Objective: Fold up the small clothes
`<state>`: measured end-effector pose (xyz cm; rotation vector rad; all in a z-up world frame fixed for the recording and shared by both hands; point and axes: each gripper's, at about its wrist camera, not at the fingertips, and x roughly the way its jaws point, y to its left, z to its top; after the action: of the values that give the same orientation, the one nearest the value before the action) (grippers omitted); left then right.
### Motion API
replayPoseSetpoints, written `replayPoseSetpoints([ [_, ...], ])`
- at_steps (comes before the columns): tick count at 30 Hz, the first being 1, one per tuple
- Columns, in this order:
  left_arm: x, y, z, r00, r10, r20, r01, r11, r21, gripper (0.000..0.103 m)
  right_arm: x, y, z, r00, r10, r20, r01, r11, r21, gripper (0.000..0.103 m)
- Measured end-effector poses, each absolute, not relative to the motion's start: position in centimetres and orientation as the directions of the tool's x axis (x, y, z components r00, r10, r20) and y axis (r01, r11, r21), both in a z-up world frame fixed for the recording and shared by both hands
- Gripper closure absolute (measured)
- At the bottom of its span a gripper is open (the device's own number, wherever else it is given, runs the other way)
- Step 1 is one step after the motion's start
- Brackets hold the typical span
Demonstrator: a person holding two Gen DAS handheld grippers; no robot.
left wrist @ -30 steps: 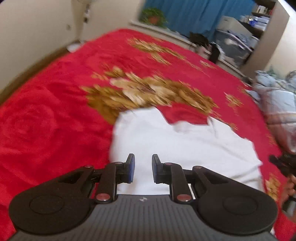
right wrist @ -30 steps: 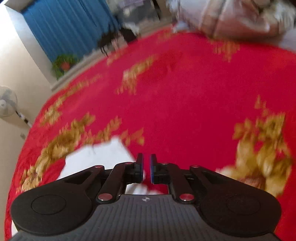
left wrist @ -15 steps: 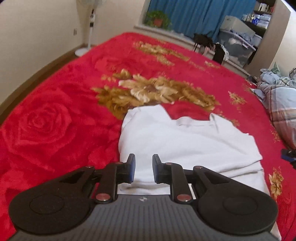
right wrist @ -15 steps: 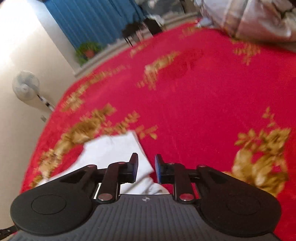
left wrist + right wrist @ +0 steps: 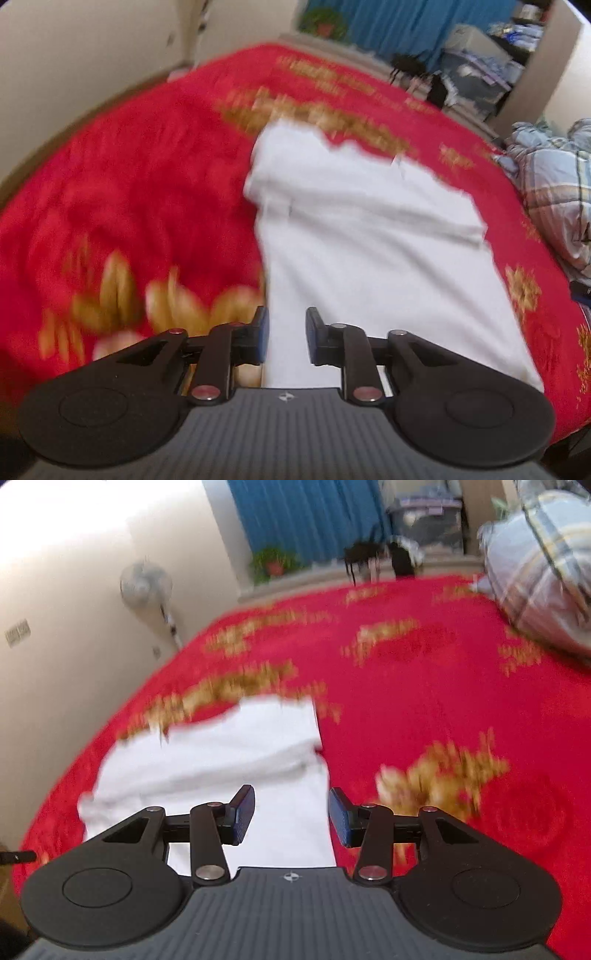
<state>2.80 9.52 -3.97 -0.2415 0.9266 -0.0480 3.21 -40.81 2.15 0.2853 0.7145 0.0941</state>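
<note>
Bedroom, big bed under a red blanket (image 5: pixel 140 192) with gold flower print; blue curtain (image 5: pixel 303 513), potted plant (image 5: pixel 273 563) and standing fan (image 5: pixel 146 585) at the far wall, plaid bedding bundle (image 5: pixel 543 565) at the right side. Both views motion-blurred.

White shirt (image 5: pixel 369 240) lies flat on the blanket, sides already folded in, so it reads as a long narrow panel with the collar end far from the cameras. In the right wrist view a folded layer shows as a ridge across the shirt's (image 5: pixel 236 753) upper half.

Change vs a second ago: both grippers have pulled back toward the near hem end. Left gripper (image 5: pixel 286 338) was over the middle of the shirt, now sits at the shirt's left edge near the hem, jaws opening, a modest gap, nothing between the pads. Right gripper (image 5: pixel 291 818) was almost pressed together a second ago, now its jaws are opening wide, straddling the shirt's right edge from above, no cloth pinched. View also levelled out from a tilt.

Meaning: side folds look done and released. Likely next step is grabbing the two hem corners for a lengthwise fold toward the collar. Not started yet.
</note>
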Motion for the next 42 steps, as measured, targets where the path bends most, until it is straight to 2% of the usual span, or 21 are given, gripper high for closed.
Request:
replayPoseSetpoints([
  [3,1.2,9.7,-7.3,0.519,-0.114,-0.847,-0.129,0.969,-0.209,0.071,1.9,-41.2,-1.2,0.681,0.177,-0.71,0.032,0.962,0.271,0.057],
  [6,0.7,10.3,-9.0,0.452,-0.153,-0.879,-0.178,0.95,-0.257,0.07,1.6,-41.1,-3.8,0.594,0.148,-0.791,0.041,0.976,0.213,0.057],
  [10,0.7,10.3,-9.5,0.43,-0.142,-0.892,-0.186,0.953,-0.241,0.059,1.6,-41.2,-6.2,0.504,0.135,-0.853,0.054,0.981,0.187,0.057],
  [15,0.4,9.7,-10.3,0.406,-0.151,-0.901,-0.177,0.955,-0.239,0.059,1.5,-41.4,-8.4,0.433,0.126,-0.892,0.079,0.981,0.178,0.057],
  [19,0.3,9.6,-10.3,0.413,-0.133,-0.901,-0.173,0.96,-0.221,0.065,0.8,-40.8,-9.3,0.404,0.119,-0.907,0.049,0.987,0.151,0.056],
  [20,0.2,9.4,-10.2,0.414,-0.125,-0.902,-0.163,0.964,-0.209,0.069,0.7,-40.6,-9.2,0.407,0.11,-0.907,0.035,0.99,0.136,0.056],
  [21,0.3,9.3,-10.2,0.413,-0.127,-0.902,-0.153,0.966,-0.206,0.085,0.6,-40.3,-9.2,0.409,0.105,-0.906,0.026,0.992,0.126,0.056],
  [22,0.3,9.1,-10.3,0.408,-0.141,-0.902,-0.14,0.967,-0.214,0.094,0.5,-40.1,-9.1,0.411,0.104,-0.906,0.023,0.992,0.124,0.061],
  [24,0.1,9.0,-9.9,0.424,-0.146,-0.894,-0.124,0.968,-0.217,0.097,0.4,-40.0,-9.0,0.415,0.12,-0.902,0.015,0.99,0.139,0.084],
  [25,-0.1,9.0,-9.4,0.448,-0.143,-0.883,-0.122,0.968,-0.218,0.098,0.3,-39.9,-8.7,0.418,0.136,-0.898,0.009,0.988,0.154,0.098],
  [29,-2.0,9.4,-7.5,0.539,-0.13,-0.832,-0.123,0.965,-0.231,0.098,-0.5,-41.1,-6.0,0.497,0.177,-0.85,0.059,0.97,0.237,0.098],
  [32,-2.2,9.5,-8.5,0.49,-0.178,-0.854,-0.137,0.951,-0.277,0.096,-1.0,-42.3,-5.3,0.523,0.188,-0.832,0.124,0.948,0.292,0.096],
  [33,-2.0,9.5,-9.0,0.465,-0.187,-0.866,-0.147,0.948,-0.283,0.095,-0.9,-42.3,-5.7,0.508,0.173,-0.844,0.137,0.951,0.277,0.094],
  [34,-1.8,9.5,-9.5,0.445,-0.192,-0.875,-0.158,0.945,-0.288,0.087,-0.8,-42.1,-6.3,0.479,0.156,-0.864,0.144,0.957,0.253,0.093],
  [36,-1.4,9.5,-10.3,0.416,-0.195,-0.888,-0.175,0.941,-0.289,0.081,-0.4,-41.7,-7.9,0.41,0.141,-0.901,0.148,0.965,0.218,0.083],
  [42,-1.3,9.2,-10.4,0.422,-0.184,-0.888,-0.158,0.949,-0.271,0.081,-0.2,-40.9,-9.1,0.385,0.114,-0.916,0.136,0.974,0.179,0.076],
])
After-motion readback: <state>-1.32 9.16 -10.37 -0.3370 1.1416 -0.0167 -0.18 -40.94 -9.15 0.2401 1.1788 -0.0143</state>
